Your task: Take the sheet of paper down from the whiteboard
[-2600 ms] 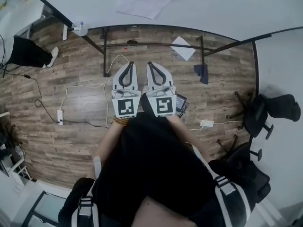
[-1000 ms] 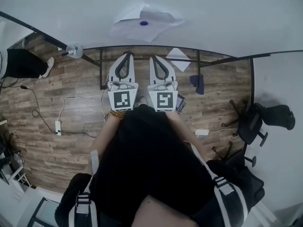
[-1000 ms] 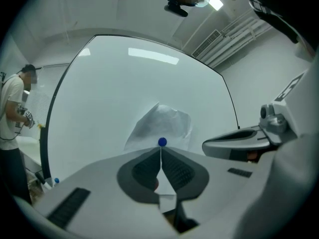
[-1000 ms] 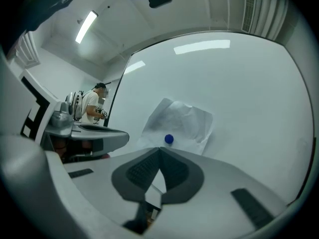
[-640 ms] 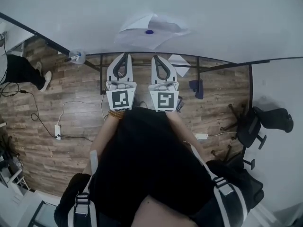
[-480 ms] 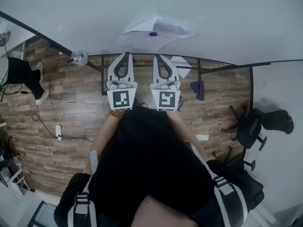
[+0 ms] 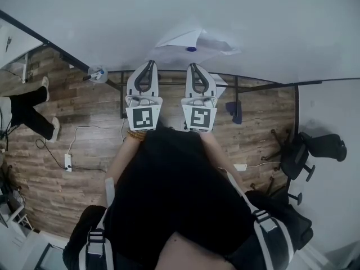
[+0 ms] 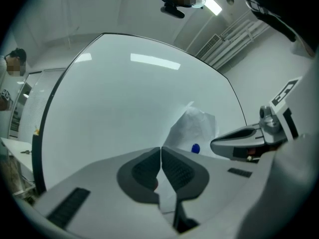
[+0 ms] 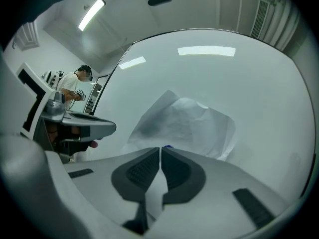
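Observation:
A crumpled white sheet of paper [image 7: 197, 40] hangs on the whiteboard [image 7: 270, 21], pinned by a blue magnet [image 7: 191, 49]. Both grippers point at the board side by side. My left gripper [image 7: 149, 65] is shut and empty, left of the sheet and short of the board. My right gripper [image 7: 193, 67] is shut too, its tips just under the magnet. In the left gripper view the paper [image 8: 193, 127] and magnet [image 8: 195, 147] lie right of the closed jaws [image 8: 160, 149]. The right gripper view has the paper [image 9: 185, 125] straight ahead, above the closed tips [image 9: 160, 148].
The whiteboard's black stand [image 7: 256, 85] crosses the wooden floor below the board. A loose white sheet [image 7: 220, 81] lies on the floor behind the right gripper. An office chair [image 7: 315, 148] stands at right; a person's legs [image 7: 25, 108] and a power strip [image 7: 67, 162] at left.
Both grippers have moved forward toward the whiteboard, so the paper and magnet now sit just beyond the right fingertips. The person at left has walked. Jaws stayed shut.

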### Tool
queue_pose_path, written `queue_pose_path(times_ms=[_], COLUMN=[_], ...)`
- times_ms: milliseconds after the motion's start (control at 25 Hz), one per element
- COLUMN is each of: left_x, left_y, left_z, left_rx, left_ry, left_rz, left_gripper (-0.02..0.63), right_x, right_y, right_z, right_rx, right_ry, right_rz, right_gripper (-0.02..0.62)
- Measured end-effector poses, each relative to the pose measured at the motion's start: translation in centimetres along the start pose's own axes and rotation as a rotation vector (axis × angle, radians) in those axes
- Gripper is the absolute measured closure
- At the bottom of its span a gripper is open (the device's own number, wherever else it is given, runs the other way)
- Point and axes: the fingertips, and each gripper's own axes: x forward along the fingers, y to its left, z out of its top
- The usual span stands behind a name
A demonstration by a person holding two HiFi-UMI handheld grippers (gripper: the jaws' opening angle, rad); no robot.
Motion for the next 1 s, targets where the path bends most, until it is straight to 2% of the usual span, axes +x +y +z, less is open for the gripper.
queue_pose_path(times_ms=[240, 440, 560, 680, 1000], left_x=[1.5, 2.7, 2.6, 2.6, 2.9], left_y=[1.3, 1.9, 2.1, 2.6, 2.5], left_z=[-0.5, -0.2, 0.3, -0.4, -0.8], left_rx=[-0.006, -0.043, -0.065, -0.053, -0.048], left_ry=[-0.011, -0.016, -0.02, -0.003, 0.023], left_rz=[-0.037, -0.089, -0.124, -0.152, -0.184], left_gripper=[0.591, 0.591, 0.591, 0.591, 0.59], right_x=[0.9, 1.5, 1.8, 2.7, 3.6], right_y=[-0.3, -0.5, -0.5, 0.0, 0.6], right_z=[-0.3, -0.1, 0.3, -0.2, -0.4], right_rx=[-0.027, -0.097, -0.082, -0.079, -0.1], right_ry=[0.022, 0.028, 0.013, 0.025, 0.04], right_rz=[-0.035, -0.069, -0.093, -0.107, -0.096], right_gripper=[0.595, 0.591, 0.586, 0.584, 0.575])
